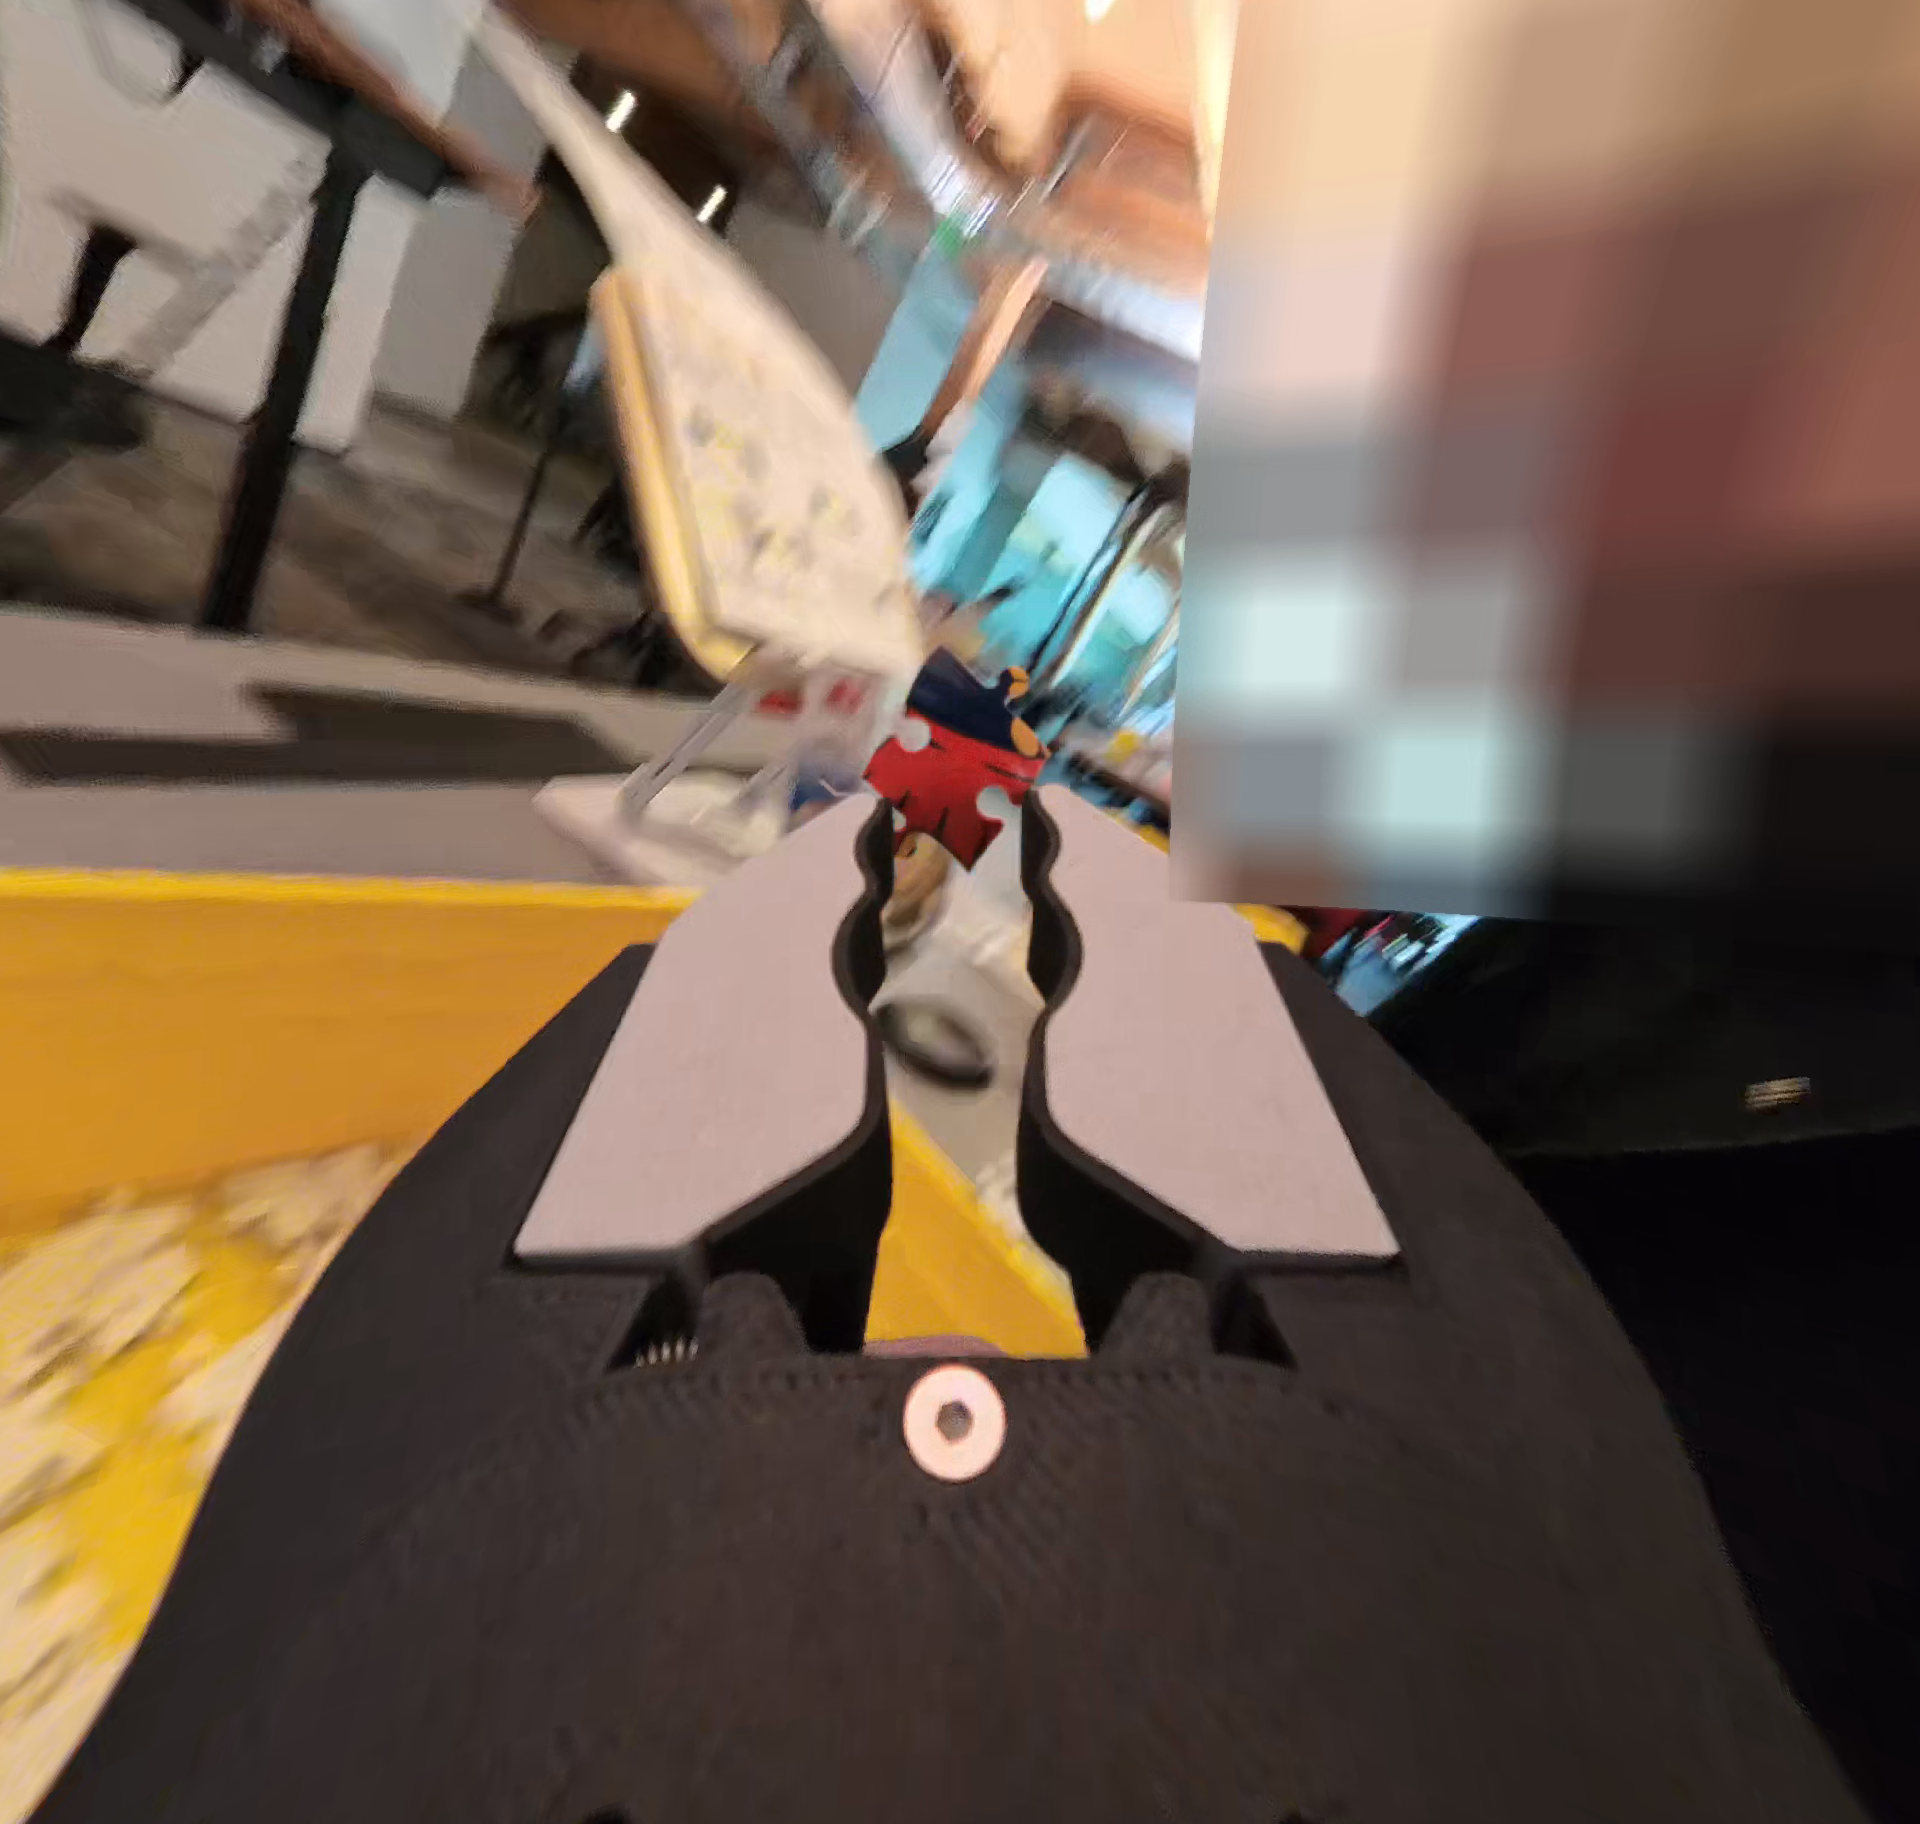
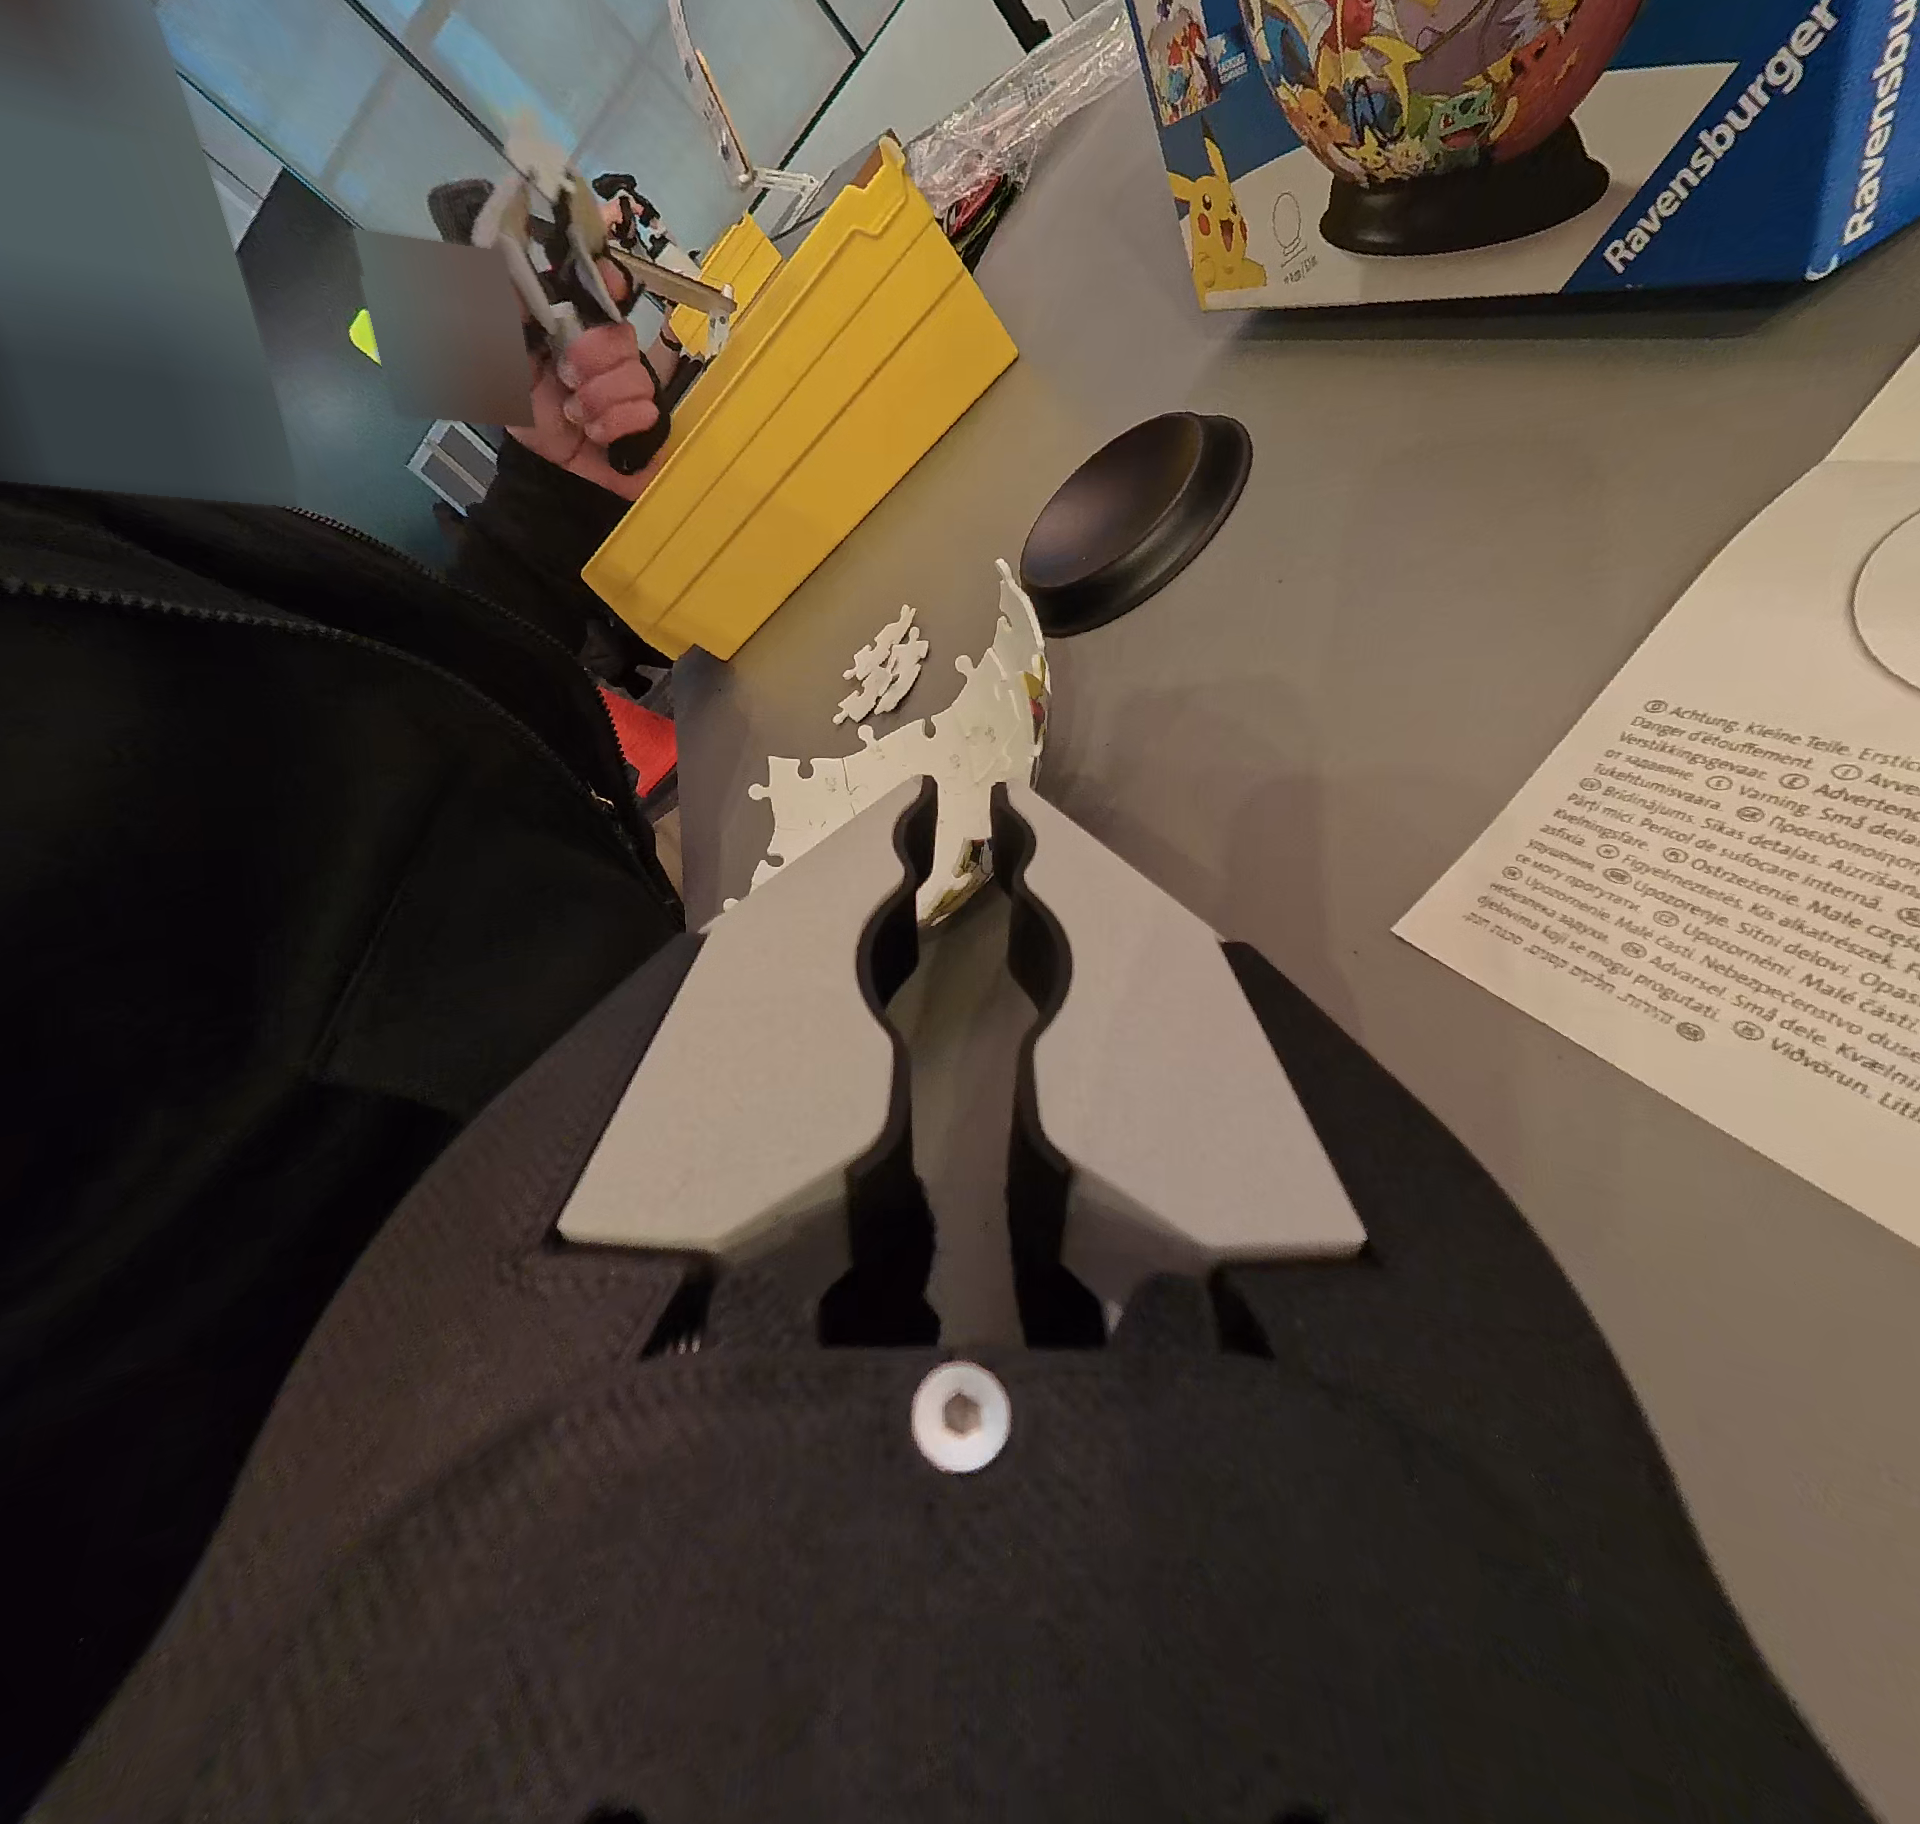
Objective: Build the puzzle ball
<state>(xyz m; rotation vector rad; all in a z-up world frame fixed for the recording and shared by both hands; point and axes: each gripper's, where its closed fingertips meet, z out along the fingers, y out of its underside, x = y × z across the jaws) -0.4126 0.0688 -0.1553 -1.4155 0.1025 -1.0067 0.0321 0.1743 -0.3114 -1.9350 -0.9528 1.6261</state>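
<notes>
My left gripper (image 1: 956, 818) is shut on a red and dark blue puzzle piece (image 1: 951, 756), held up in the air at its fingertips. The view behind it is blurred. My right gripper (image 2: 961, 798) is shut on the rim of the partly built puzzle ball (image 2: 997, 704), a curved shell with a white inside that rests on the grey table (image 2: 1403, 372). The left gripper also shows far off in the right wrist view (image 2: 551, 236), held by a hand above the yellow bin (image 2: 821, 403).
The yellow bin (image 1: 312, 995) holds several loose pieces (image 1: 125, 1359). A few white pieces (image 2: 883, 668) lie next to the shell. The black ball stand (image 2: 1132, 527) sits behind it. The puzzle box (image 2: 1558, 91) stands at the back right, an instruction sheet (image 2: 1714, 787) lies at the right. A dark jacket (image 2: 260, 787) fills the left. There is about 50 cm between the tips of the two grippers.
</notes>
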